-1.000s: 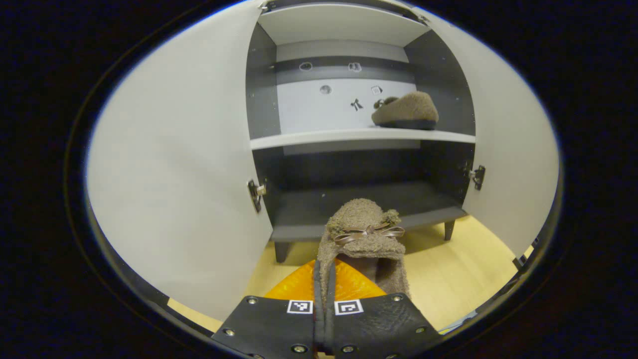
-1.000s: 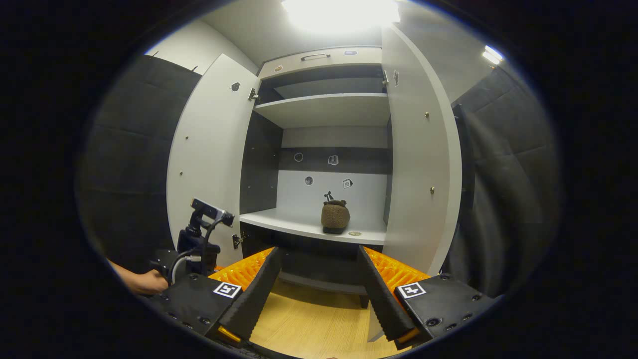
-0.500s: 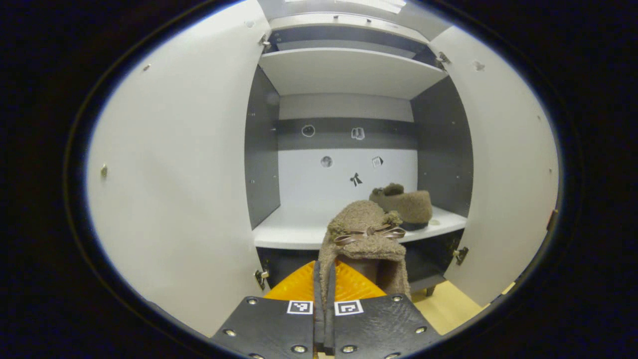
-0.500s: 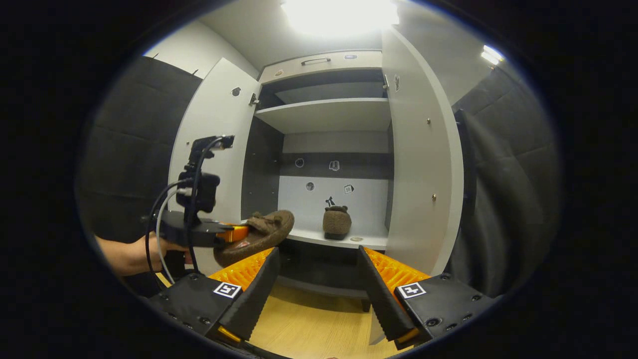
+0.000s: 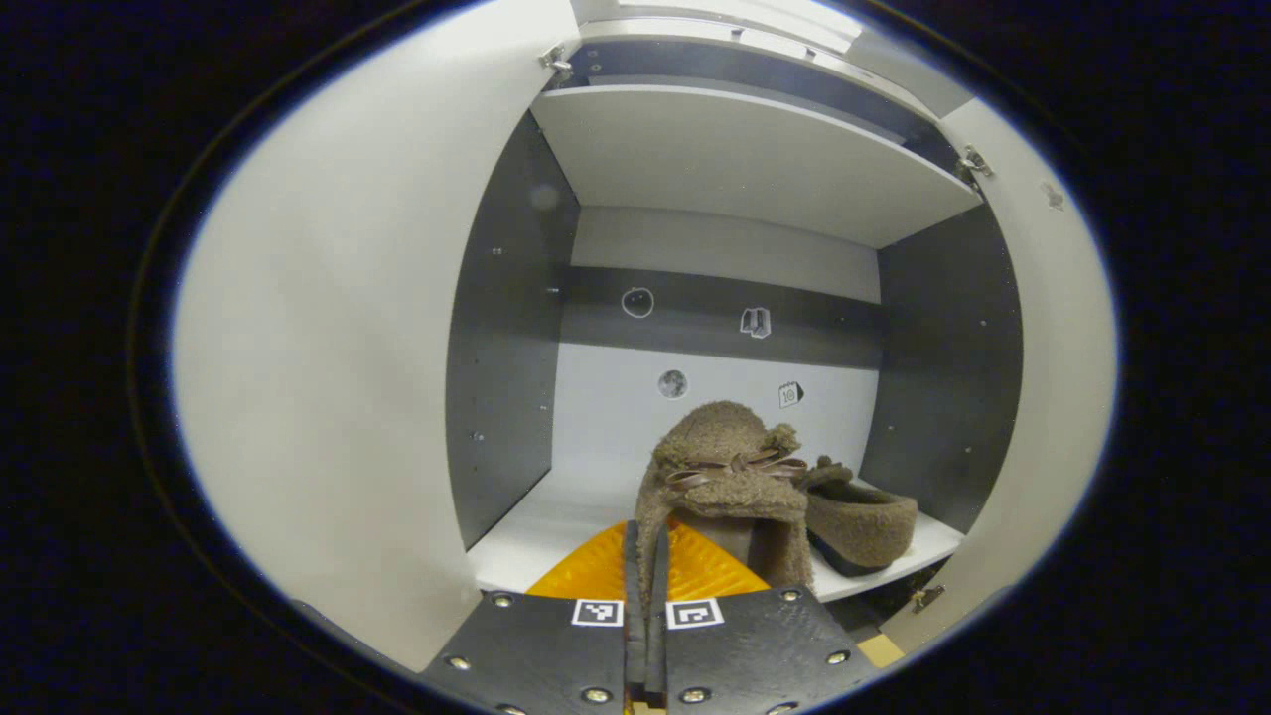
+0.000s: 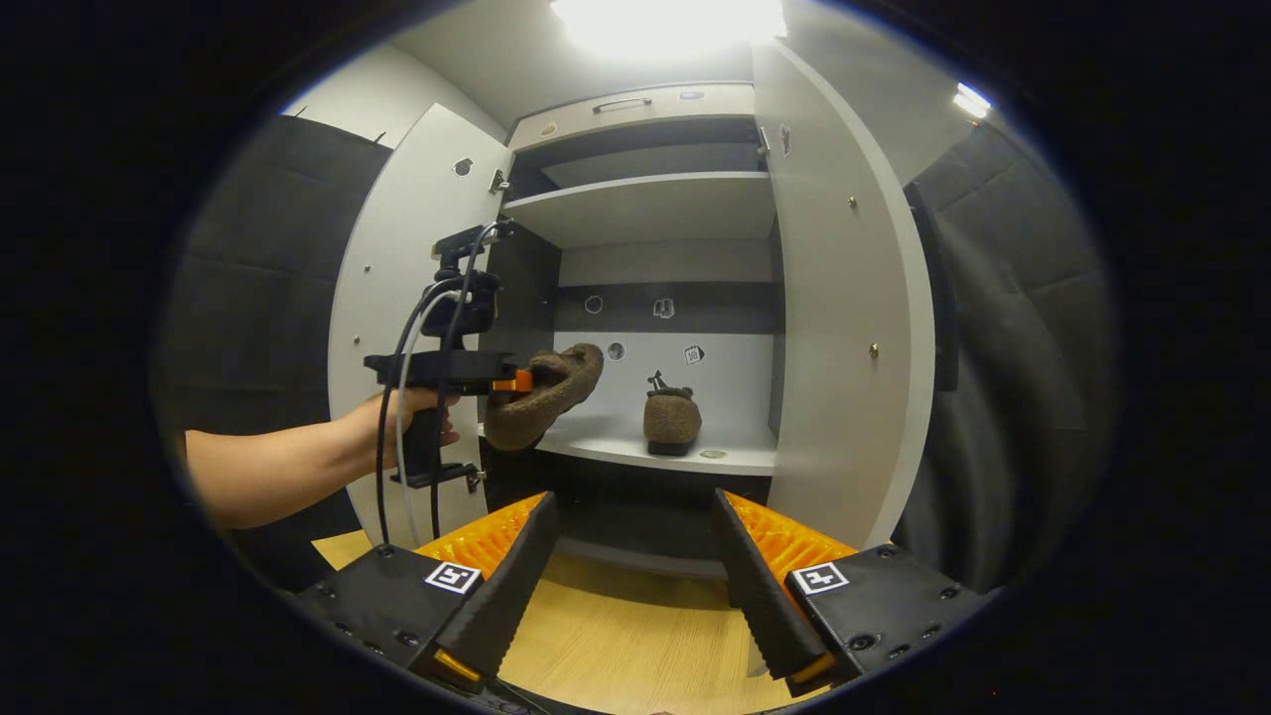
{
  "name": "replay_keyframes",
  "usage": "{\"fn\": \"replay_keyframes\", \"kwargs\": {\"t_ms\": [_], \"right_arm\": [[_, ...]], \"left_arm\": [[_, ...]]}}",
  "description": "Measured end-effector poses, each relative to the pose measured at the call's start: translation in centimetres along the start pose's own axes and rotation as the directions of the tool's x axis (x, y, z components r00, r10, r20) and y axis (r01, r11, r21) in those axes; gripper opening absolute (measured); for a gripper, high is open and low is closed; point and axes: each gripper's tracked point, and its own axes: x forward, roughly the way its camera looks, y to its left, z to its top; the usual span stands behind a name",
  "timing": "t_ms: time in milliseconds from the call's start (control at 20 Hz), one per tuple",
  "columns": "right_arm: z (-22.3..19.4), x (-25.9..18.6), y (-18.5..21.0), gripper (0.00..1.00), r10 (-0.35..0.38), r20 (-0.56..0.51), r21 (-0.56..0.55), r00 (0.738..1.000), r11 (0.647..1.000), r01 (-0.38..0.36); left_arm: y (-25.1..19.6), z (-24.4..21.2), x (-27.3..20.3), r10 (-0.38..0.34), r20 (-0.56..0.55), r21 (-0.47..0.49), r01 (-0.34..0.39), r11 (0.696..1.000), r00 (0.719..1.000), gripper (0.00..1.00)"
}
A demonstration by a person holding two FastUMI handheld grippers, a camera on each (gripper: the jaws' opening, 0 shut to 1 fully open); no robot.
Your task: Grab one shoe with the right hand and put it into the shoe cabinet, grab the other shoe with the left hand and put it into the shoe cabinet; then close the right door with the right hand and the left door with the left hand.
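left gripper (image 5: 645,636) is closed on the heel edge of the brown slipper (image 5: 730,477), held above the middle shelf (image 5: 556,536) | hand (image 6: 412,417) stretched toward the cabinet | second slipper (image 6: 671,421) stands on the shelf | right gripper (image 6: 635,586) wide, holds nothing, low before the cabinet

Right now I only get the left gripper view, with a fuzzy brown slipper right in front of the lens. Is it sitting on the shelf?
Observer: Not flat. In the right gripper view the held slipper is tilted toe-up at the front left corner of the shelf. I can't tell whether its heel touches.
Visitor: What is the other gripper doing?
Observer: The right gripper is open and empty, back from the cabinet, over the wooden floor.
Visitor: Who holds mine?
Observer: A person's hand holds the left gripper by its handle, in front of the open left door.
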Motion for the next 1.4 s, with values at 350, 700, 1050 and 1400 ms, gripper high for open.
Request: {"fn": "replay_keyframes", "kwargs": {"t_ms": [350,700,1050,1400], "right_arm": [[-1.9,1.5,0.7,0.98,0.019,-0.044,0.015,0.999,1.0,-0.018],[-3.2,3.3,0.0,0.98,0.0,-0.083,0.029,0.997,1.0,0.003],[-2.9,2.9,0.5,0.98,0.026,-0.076,0.028,0.997,0.999,-0.023],[-0.9,0.2,0.5,0.98,0.007,-0.023,0.014,1.0,1.0,-0.007]], "left_arm": [[0.8,-0.7,9.1,0.024,-0.09,-0.026,-0.026,0.999,0.996,0.01],[1.1,-3.8,11.4,-0.004,-0.264,0.005,0.005,1.0,0.965,0.02],[-0.2,-2.1,8.4,-0.069,-0.29,-0.012,0.068,0.998,0.955,0.78],[-1.8,3.0,0.1,-0.05,-0.132,0.109,0.065,0.992,0.99,1.0]]}}
